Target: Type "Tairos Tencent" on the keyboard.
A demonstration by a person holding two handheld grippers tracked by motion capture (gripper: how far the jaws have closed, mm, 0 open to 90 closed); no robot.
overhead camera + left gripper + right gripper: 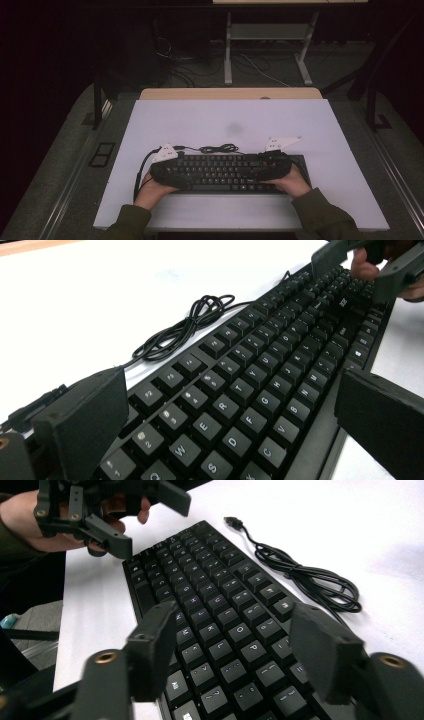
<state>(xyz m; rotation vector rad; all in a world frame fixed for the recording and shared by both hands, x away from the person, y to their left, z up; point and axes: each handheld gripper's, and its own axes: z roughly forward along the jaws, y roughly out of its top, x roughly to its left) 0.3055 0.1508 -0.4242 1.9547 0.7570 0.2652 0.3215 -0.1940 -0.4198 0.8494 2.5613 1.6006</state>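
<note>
Both sets of jaws stand open, straddling the black keyboard (227,172) lying near the white table's (230,120) near edge. Left gripper (167,172) and right gripper (272,167) should close evenly on opposite ends, avoiding the coiled cable (217,148) behind.

keyboard (260,385) keycaps carry white legends. left gripper view — function row reads f2, f3; number row shows 2 and 3; letter rows show w, e, r, t, y, then s, d, f, g, h, then c, v, b, n, m. right gripper view, keyboard (220,630) — o, p, l, k and a question mark key are legible; remaining legends are too blurred.
</note>
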